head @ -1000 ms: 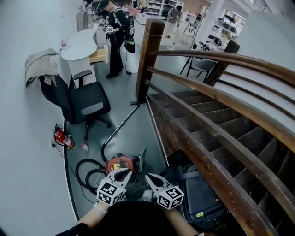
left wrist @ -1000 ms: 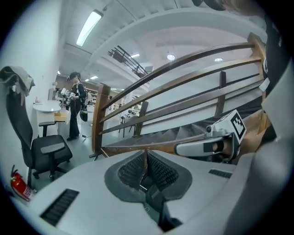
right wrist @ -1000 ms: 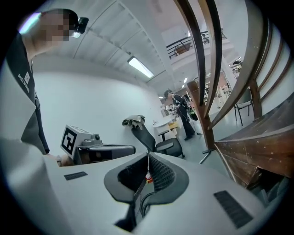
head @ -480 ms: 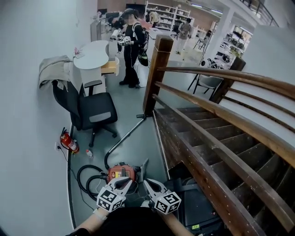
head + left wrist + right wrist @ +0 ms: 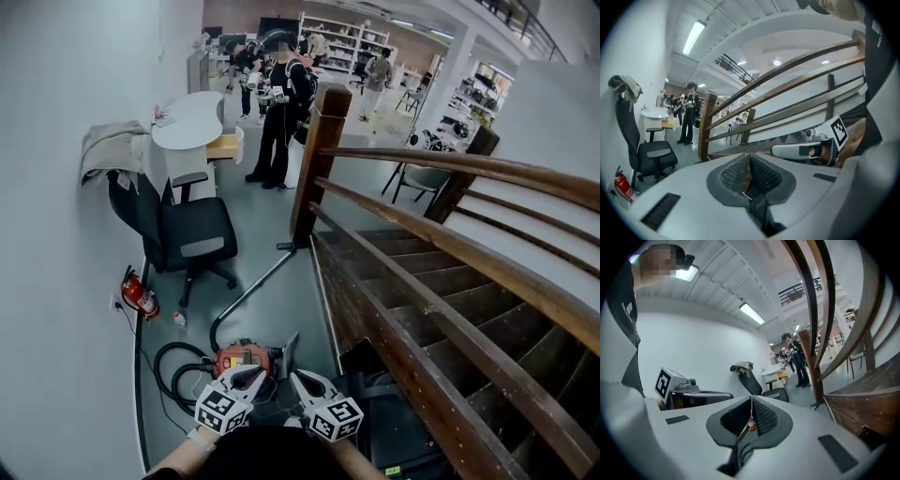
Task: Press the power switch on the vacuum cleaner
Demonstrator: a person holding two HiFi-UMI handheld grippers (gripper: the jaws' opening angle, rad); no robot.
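The vacuum cleaner (image 5: 244, 357) has an orange-red body and sits on the grey floor at the foot of the stairs. Its black hose (image 5: 172, 367) coils to the left, and its metal wand (image 5: 249, 293) runs up toward the newel post. My left gripper (image 5: 250, 374) hovers just above the near side of the body, jaws shut and empty. My right gripper (image 5: 298, 378) hangs beside it to the right, also shut on nothing. No switch can be made out. The left gripper's pads (image 5: 740, 172) meet, as do the right gripper's pads (image 5: 761, 416).
A wooden staircase with a banister (image 5: 441, 246) fills the right side, and its newel post (image 5: 317, 159) stands ahead. A black office chair (image 5: 190, 234), a fire extinguisher (image 5: 134, 292) and a white table (image 5: 187, 120) line the left wall. People (image 5: 279, 112) stand beyond. A dark case (image 5: 398, 417) lies at my right.
The head view has shifted, so both grippers sit a little lower in the picture. A person at the back has walked toward the newel post. Both grippers stay shut.
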